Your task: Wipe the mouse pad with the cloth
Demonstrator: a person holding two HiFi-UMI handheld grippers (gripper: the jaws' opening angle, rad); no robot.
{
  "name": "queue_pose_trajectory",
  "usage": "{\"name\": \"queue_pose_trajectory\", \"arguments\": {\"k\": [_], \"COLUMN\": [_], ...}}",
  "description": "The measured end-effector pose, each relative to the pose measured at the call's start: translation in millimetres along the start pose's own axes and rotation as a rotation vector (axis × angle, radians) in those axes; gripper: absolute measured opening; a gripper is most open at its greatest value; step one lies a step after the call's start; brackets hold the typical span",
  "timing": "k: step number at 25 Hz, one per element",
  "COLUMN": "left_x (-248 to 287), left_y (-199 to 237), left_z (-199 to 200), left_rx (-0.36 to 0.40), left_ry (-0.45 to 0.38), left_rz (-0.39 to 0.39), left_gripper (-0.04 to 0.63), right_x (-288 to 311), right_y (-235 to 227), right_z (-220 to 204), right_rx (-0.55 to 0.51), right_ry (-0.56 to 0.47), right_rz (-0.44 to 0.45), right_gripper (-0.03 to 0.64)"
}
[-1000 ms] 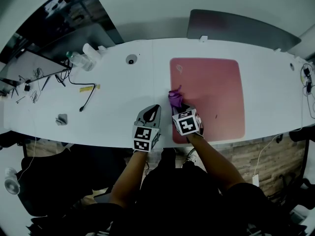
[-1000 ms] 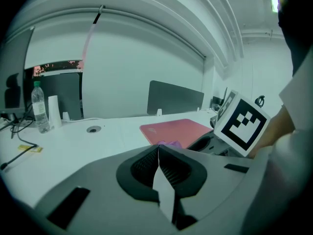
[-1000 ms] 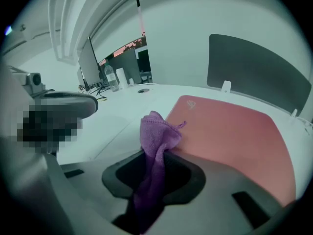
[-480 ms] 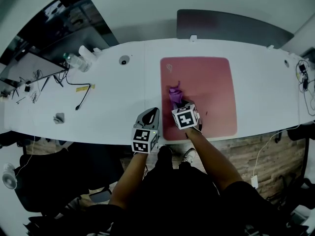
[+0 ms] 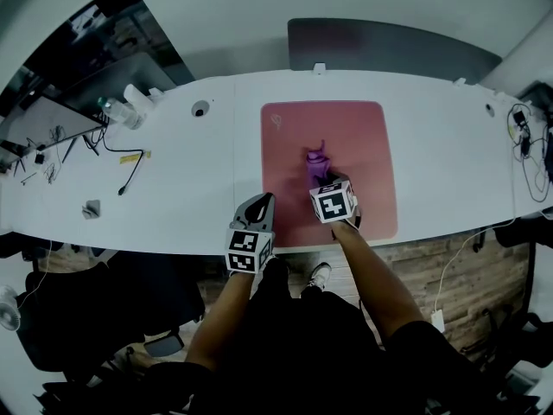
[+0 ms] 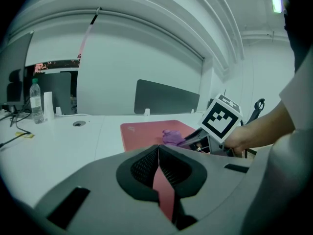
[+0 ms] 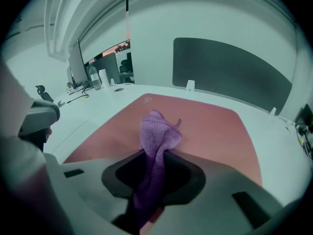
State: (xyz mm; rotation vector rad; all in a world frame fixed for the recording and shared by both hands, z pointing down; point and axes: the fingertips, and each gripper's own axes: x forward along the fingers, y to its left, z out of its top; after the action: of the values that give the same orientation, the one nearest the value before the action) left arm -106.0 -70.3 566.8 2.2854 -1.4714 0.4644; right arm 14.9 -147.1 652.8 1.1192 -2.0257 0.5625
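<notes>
The purple cloth [image 5: 316,164] sits near the middle of the head view, bunched up on the pink mouse pad [image 5: 367,137], a little left of the pad's centre. The right gripper [image 5: 321,178] has its fingers [image 7: 188,173] clamped on it, with a loose fold standing up beyond the tips. It looks soft, light and floppy, so I'd judge only the part pressed down will actually wipe. A hold low on the bunch, close to the pad, should stop it trailing. The thin pad may creep on the smooth white counter [image 5: 449,145]. The left gripper [image 5: 262,202] hangs at the pad's lower left corner, its fingers [image 6: 142,168] together on nothing.
</notes>
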Motion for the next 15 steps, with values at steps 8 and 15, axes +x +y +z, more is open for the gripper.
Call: {"name": "queue_pose_trajectory", "arguments": {"k": [8, 15], "left_x": [9, 4], "left_y": [-26, -41], "left_z": [1, 2], "left_rx": [-0.008, -0.009], "left_ry": [-0.007, -0.019], "left_rz": [-0.013, -0.011], "left_gripper": [0.023, 0.023], "right_x": [-18, -36], "right_y": [-61, -116], "right_z": [-21, -43], "right_rx": [0.005, 0.020], "right_ry": [0.020, 0.014], "right_rz": [-0.078, -0.144], "right_gripper": [0.109, 0.109]}}
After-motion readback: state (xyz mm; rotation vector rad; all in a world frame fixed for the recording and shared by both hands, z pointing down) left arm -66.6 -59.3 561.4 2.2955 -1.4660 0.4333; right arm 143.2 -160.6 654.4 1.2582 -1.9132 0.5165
